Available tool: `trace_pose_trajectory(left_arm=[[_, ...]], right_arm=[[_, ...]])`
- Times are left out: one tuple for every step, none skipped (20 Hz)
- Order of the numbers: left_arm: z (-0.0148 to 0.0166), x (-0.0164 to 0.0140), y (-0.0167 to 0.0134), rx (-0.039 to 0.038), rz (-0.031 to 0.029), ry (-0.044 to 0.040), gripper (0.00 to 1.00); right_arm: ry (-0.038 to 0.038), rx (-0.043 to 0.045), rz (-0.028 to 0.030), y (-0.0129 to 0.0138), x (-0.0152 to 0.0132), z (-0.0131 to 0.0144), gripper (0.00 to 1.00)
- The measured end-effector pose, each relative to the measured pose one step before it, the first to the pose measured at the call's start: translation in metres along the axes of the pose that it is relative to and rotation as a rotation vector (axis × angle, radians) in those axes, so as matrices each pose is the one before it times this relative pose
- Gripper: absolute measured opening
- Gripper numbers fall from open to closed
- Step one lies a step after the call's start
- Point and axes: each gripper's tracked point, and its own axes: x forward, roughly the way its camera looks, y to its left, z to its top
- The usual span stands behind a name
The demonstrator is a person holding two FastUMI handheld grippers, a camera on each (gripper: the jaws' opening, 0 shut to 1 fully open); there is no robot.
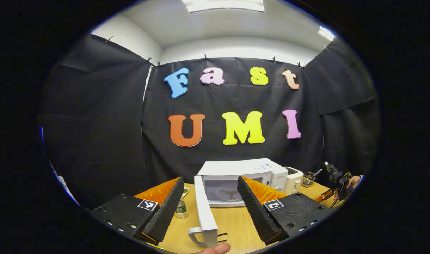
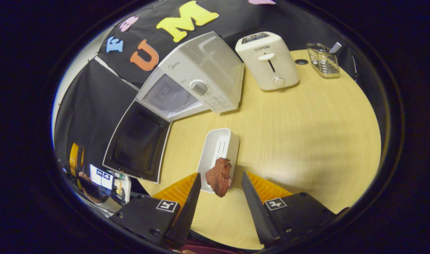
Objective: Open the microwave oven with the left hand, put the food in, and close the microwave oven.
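Right gripper view: food dead ahead, oven door already open

Right gripper view showed us the right gripper (image 2: 218, 190) with its fingers spread wide and holding nothing. The food (image 2: 219, 176), a dark red chunk, lay between and just beyond the fingertips, resting on the near end of a white tray (image 2: 220, 144). The tray's long axis ran away from the fingers toward the microwave oven (image 2: 197, 81). We took the tray as our landmark: the oven stood beyond its far end, and the open door (image 2: 137, 141) swung out to its left. In the left gripper view, the left gripper (image 1: 209, 197) also stood wide and empty, facing the open cavity with the door edge between its fingers. We judged the right hand the nearer one to the food.
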Motion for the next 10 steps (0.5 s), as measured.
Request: trace_pose_trajectory(left_arm=[[-0.00131, 0.00049, -0.00120, -0.00561, -0.00546, 0.00510, 0.84], [-0.00097, -0.00092, 0.00059, -0.00492, -0.00071, 0.00388, 0.93], [-0.00082, -0.00165, 0.00150, -0.00385, 0.00075, 0.00253, 0.93], [0.00040, -0.00112, 0.00073, -0.00591, -0.00431, 0.00143, 0.93], [-0.00003, -0.00204, -0.00140, -0.01021, -0.01549, -0.00059, 0.93], [0.00094, -0.00299, -0.00280, -0.01846, -0.02511, -0.00215, 0.93], [0.00034, -0.00286, 0.00052, -0.01852, -0.01373, -0.00214, 0.93], [0.00051, -0.00242, 0.00175, -0.01757, -0.00634, -0.00368, 0.84], [0.00019, -0.00230, 0.00343, -0.01377, -0.00234, -0.00284, 0.93], [-0.00026, -0.00335, 0.00381, -0.01079, 0.00075, -0.00409, 0.93]], right_arm=[[0.01912, 0.04144, 0.02759, 0.00341, 0.00152, -0.00047, 0.61], [0.02478, 0.01626, -0.00748, -0.00296, 0.00099, -0.00690, 0.42], [-0.00860, 0.02233, 0.00217, -0.00125, -0.00317, -0.00054, 0.29], [0.00188, -0.01274, -0.00042, 0.00224, -0.00219, -0.00257, 0.16], [-0.01079, -0.01733, -0.00430, 0.00357, -0.00433, -0.00118, 0.13], [-0.01078, -0.01837, -0.01136, 0.00365, -0.00388, -0.00220, 0.03], [-0.01464, -0.02109, -0.01517, 0.00358, -0.00490, -0.00147, 0.02], [-0.01944, -0.03009, -0.02041, 0.00431, -0.00510, -0.00174, 0.12], [-0.02121, -0.03583, -0.02357, 0.00463, -0.00524, 0.00029, 0.12], [-0.02384, -0.04222, -0.01919, 0.00658, -0.00459, -0.00038, 0.12]])
